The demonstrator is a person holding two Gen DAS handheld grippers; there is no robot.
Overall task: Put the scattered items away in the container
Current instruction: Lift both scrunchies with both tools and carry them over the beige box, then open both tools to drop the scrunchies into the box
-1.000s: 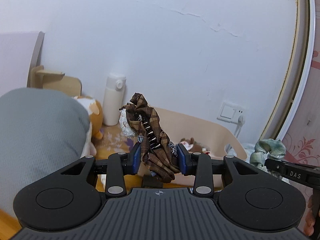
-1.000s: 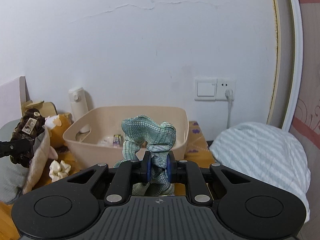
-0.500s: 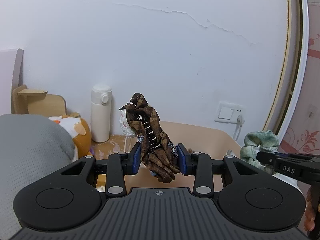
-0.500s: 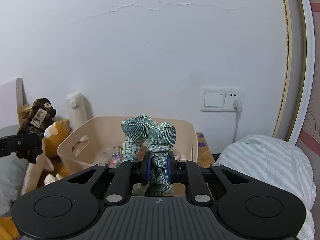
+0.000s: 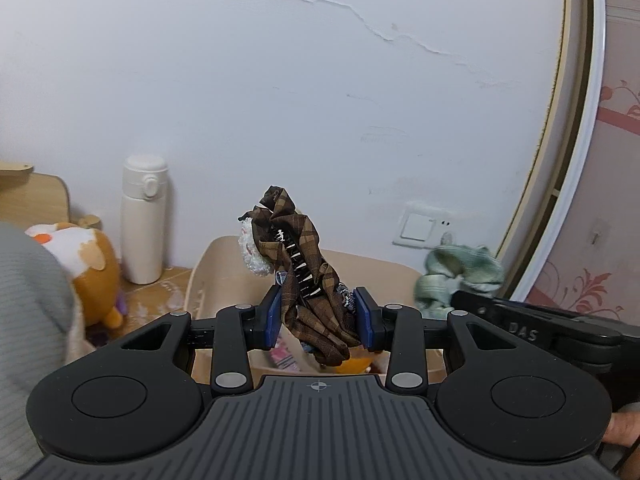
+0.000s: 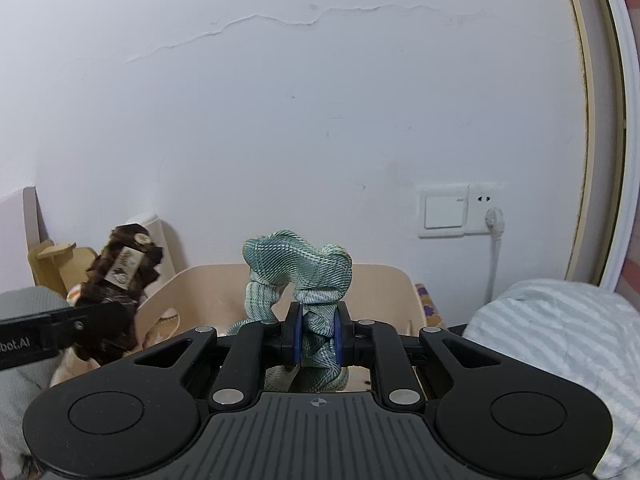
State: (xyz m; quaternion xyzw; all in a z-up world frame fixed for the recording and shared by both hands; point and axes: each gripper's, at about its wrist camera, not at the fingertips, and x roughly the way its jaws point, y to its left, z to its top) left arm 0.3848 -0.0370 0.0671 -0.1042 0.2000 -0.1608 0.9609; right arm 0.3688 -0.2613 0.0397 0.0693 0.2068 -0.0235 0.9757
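My left gripper (image 5: 318,314) is shut on a brown plaid hair clip (image 5: 298,256) with white teeth, held above the beige plastic bin (image 5: 208,276). My right gripper (image 6: 317,334) is shut on a green plaid scrunchie (image 6: 300,268), held above the same bin (image 6: 384,284). The scrunchie also shows in the left wrist view (image 5: 456,276), to the right. The brown hair clip also shows in the right wrist view (image 6: 120,280), to the left. A few small items lie inside the bin, mostly hidden by the grippers.
A white bottle (image 5: 143,220) stands against the wall left of the bin. An orange and white plush toy (image 5: 86,264) and a grey pillow (image 5: 28,320) lie left. A striped pillow (image 6: 560,344) lies right. A wall switch and socket (image 6: 460,210) are behind.
Both grippers have moved forward and up over the bin with their items still held. The two grippers have drawn closer together.
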